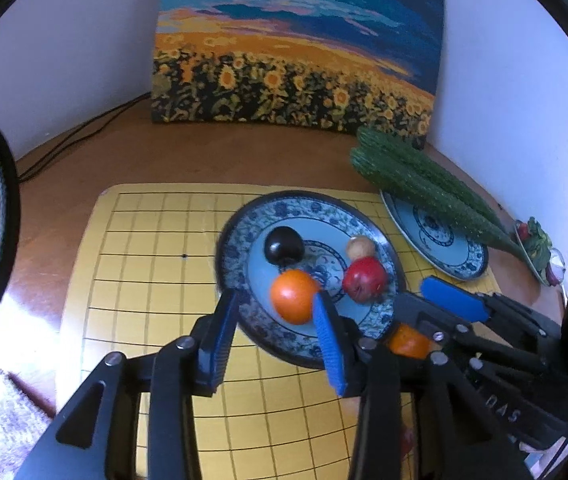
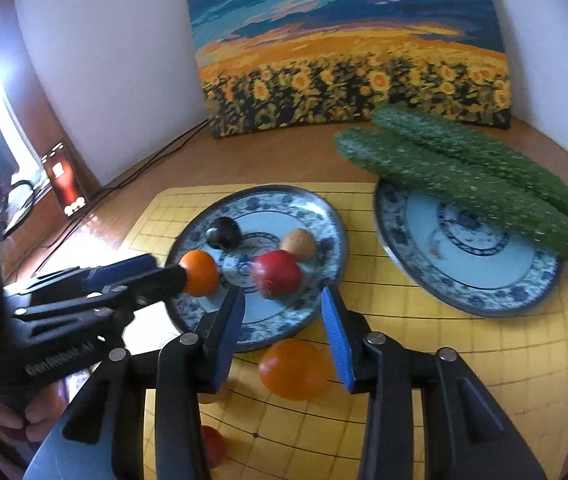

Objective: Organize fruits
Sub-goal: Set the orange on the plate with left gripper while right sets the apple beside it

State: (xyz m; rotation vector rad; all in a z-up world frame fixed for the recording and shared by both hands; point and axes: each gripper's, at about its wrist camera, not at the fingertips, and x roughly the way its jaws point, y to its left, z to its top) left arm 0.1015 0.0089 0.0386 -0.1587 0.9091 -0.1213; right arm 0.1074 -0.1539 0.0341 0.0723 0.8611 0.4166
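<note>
A blue-patterned plate on a yellow grid mat holds a dark plum, a small tan fruit, a red apple and an orange. My left gripper is open just above the plate's near rim, beside the orange. My right gripper is open above a second orange lying on the mat in front of the plate. A small red fruit lies nearer on the mat, partly hidden.
A second patterned plate to the right carries two long green cucumbers. A sunflower painting leans on the back wall. Cables run along the table's left. A glass dish of vegetables stands far right.
</note>
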